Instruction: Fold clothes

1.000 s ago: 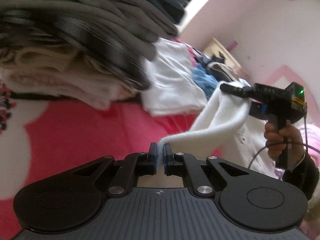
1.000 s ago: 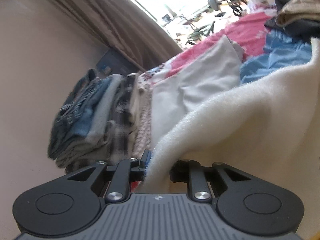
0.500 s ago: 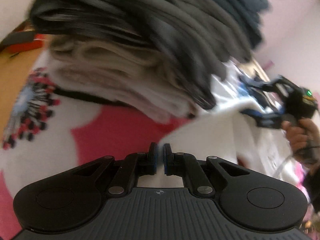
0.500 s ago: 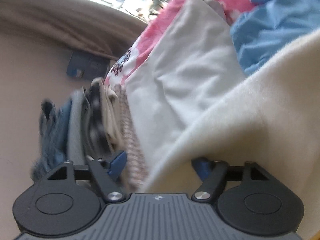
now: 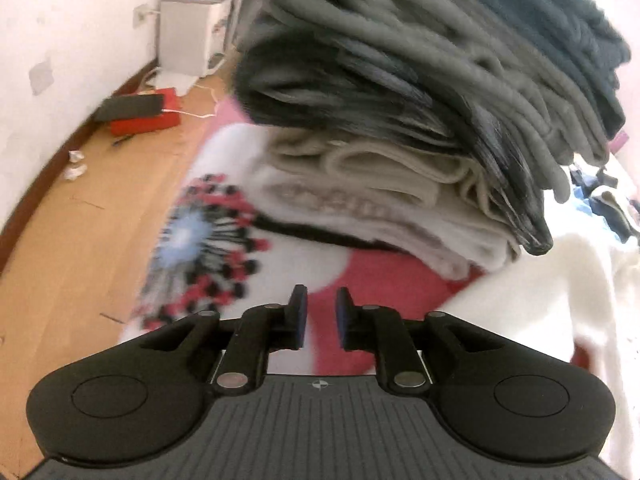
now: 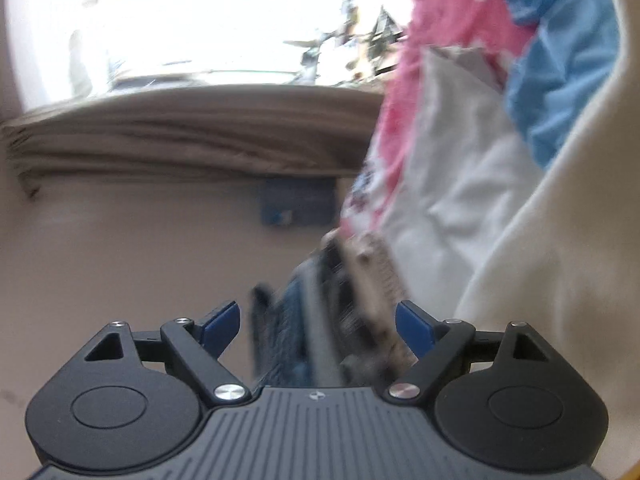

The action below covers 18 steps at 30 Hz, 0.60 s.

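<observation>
Both tools gape, holding nothing: left tool (image 5: 321, 316) before a stack (image 5: 420, 120) of folded clothes, right tool (image 6: 316, 324) beside a white fleece (image 6: 560, 240)

Both views are bent by fisheye distortion at the edges. Daylight is blown out to glare at the window (image 6: 208, 28). The folded clothes stack (image 5: 420, 100) and the patterned blanket (image 5: 208, 248) are smeared by motion blur.
</observation>
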{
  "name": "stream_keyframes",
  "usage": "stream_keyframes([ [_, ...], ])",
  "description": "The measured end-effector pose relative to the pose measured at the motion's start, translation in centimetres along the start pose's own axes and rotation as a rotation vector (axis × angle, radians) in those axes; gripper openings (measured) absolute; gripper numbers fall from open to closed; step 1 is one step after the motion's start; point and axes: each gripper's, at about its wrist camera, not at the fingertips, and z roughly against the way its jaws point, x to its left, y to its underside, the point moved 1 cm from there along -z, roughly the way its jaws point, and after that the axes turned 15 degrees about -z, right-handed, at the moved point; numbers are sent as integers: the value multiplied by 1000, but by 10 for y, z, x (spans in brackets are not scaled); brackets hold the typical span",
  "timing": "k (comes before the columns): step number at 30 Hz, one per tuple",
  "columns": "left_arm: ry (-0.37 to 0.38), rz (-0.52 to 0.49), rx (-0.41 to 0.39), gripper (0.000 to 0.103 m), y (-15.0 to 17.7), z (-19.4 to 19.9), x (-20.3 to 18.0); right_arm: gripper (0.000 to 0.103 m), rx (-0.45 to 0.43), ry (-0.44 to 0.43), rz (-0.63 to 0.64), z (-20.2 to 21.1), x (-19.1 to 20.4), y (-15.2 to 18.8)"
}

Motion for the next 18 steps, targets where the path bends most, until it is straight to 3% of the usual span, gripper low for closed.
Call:
stream_keyframes([
  [3,-15,32,0,33,13,20,13,93,52,28,76,35,12,22],
  [6,4,121,19,35,33,38,29,93,76,51,128,83,15,46],
  [11,115,261,40,50,69,51,40,95,51,-44,96,162,4,93],
  [15,155,236,79,56,83,50,19,96,13,-47,61,215,-15,133],
  [18,92,144,95,57,90,43,-1,97,-11,-29,13,245,-39,159],
])
